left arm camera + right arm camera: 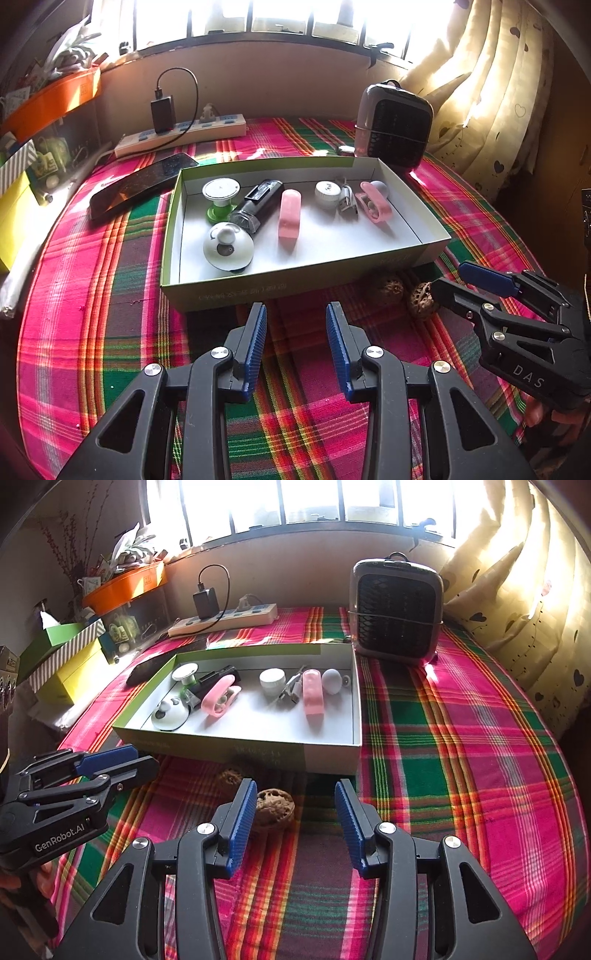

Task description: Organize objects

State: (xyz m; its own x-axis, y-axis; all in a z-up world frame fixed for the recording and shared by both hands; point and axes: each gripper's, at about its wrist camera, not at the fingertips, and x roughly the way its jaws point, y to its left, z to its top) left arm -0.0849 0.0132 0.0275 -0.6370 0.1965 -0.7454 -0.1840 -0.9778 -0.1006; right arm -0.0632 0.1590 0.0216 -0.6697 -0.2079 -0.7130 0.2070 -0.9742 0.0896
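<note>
A shallow green-and-white box (258, 291) (325, 755) lies on the plaid cloth and holds small things: two pink cases, white round pieces, a black device and a short cable. Two wrinkled brown walnuts lie on the cloth just in front of it. The nearer walnut (275, 808) (423, 299) sits between the fingers of my right gripper (295, 786) (452, 278), close to the left pad, and the right pad stands well off it, so the jaws are open. The other walnut (231, 775) (386, 290) rests by the box wall. My left gripper (296, 308) (146, 758) hovers open and empty before the box's front wall.
A small black-grilled fan (393, 127) stands behind the box at the right. A power strip (181, 134) with a charger lies along the back wall, and a dark phone (140, 186) to the box's left. Boxes and an orange tray (125, 585) crowd the left; a curtain (517, 590) hangs on the right.
</note>
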